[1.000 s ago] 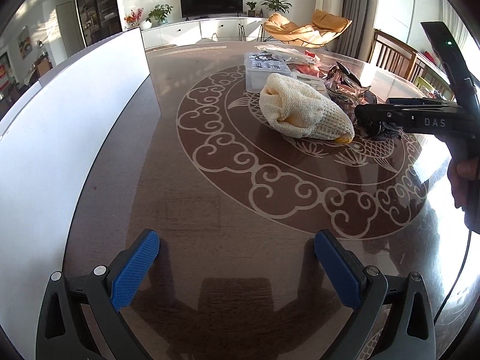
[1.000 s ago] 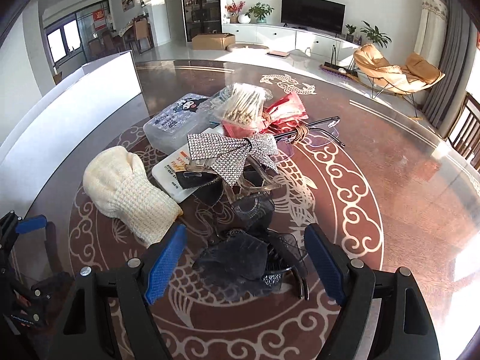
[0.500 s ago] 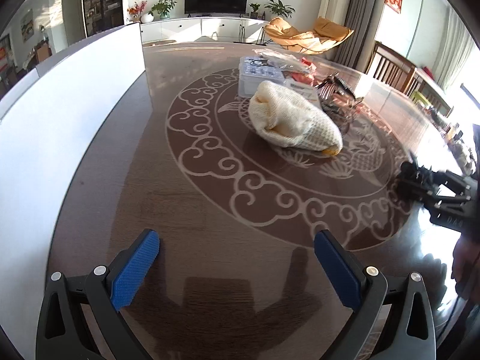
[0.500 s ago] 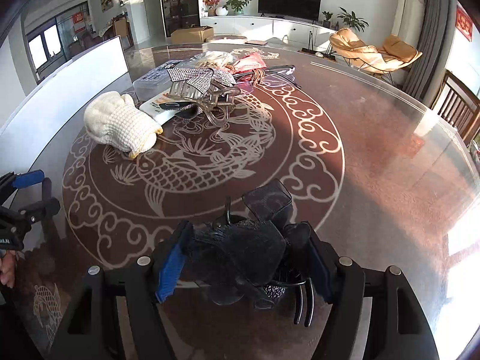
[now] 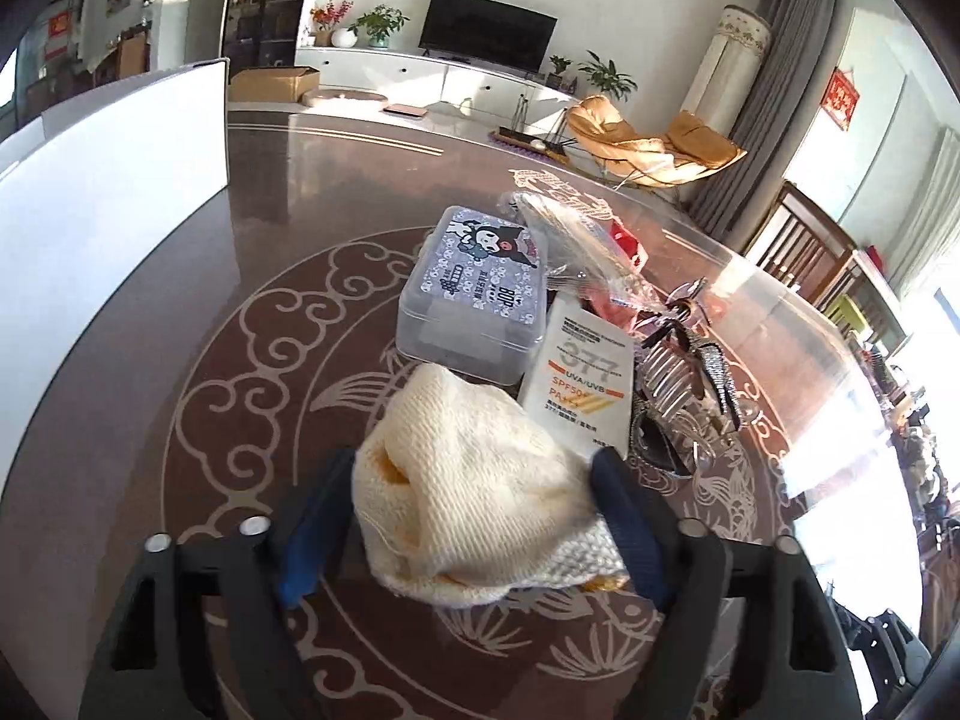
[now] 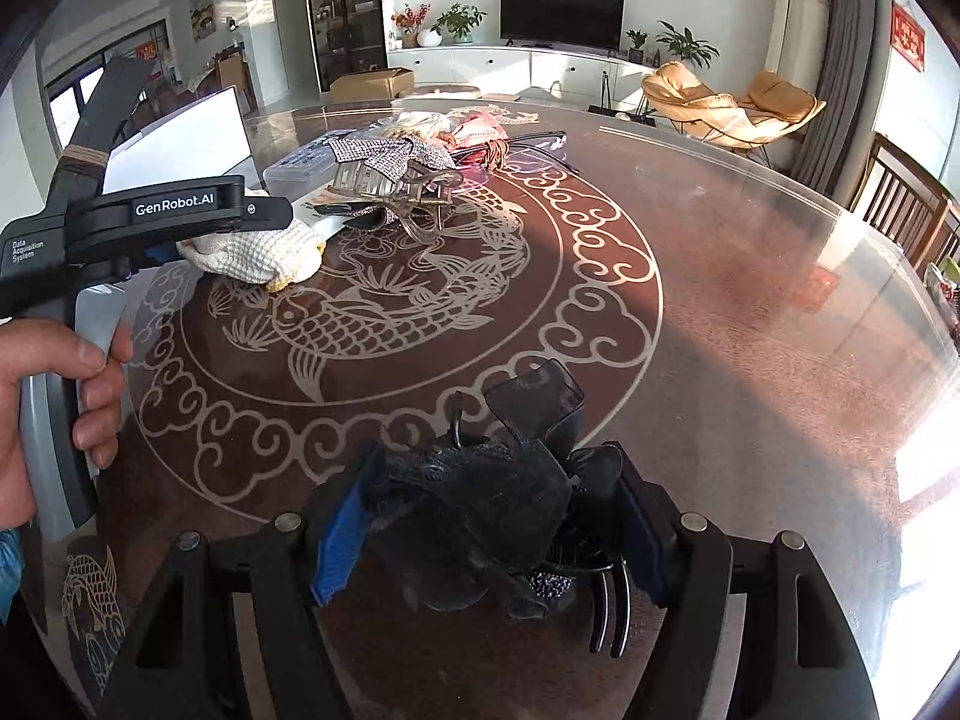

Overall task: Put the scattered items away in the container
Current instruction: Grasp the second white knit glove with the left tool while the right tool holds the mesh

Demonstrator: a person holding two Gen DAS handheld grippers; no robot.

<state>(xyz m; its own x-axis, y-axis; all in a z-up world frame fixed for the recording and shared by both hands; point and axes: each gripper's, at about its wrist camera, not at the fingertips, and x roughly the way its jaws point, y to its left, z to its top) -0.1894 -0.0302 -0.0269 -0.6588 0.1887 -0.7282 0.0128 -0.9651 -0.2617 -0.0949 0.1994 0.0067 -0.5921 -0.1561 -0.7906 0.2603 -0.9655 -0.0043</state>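
Observation:
My left gripper [image 5: 474, 531] is shut on a cream knitted glove [image 5: 480, 480] that rests on the round table; the same glove [image 6: 258, 252] shows in the right wrist view under the left gripper's body [image 6: 150, 222]. My right gripper [image 6: 486, 534] is shut on a black mesh bow hair clip [image 6: 480, 516], held above the table's near part. The white container [image 5: 102, 192] stands at the table's left edge. Behind the glove lie a clear cartoon-print box [image 5: 480, 294] and a white sunscreen tube [image 5: 585, 384].
A pile further back holds a rhinestone bow with a clear claw clip [image 6: 390, 174], a bag of cotton swabs [image 5: 576, 246], a pink packet and glasses [image 6: 528, 144]. Wooden chairs [image 6: 912, 210] stand beyond the table's right edge.
My left gripper moved forward to the cream glove and shut on it. My right gripper, closed on the black bow clip, drew back from the pile toward the table's near part.

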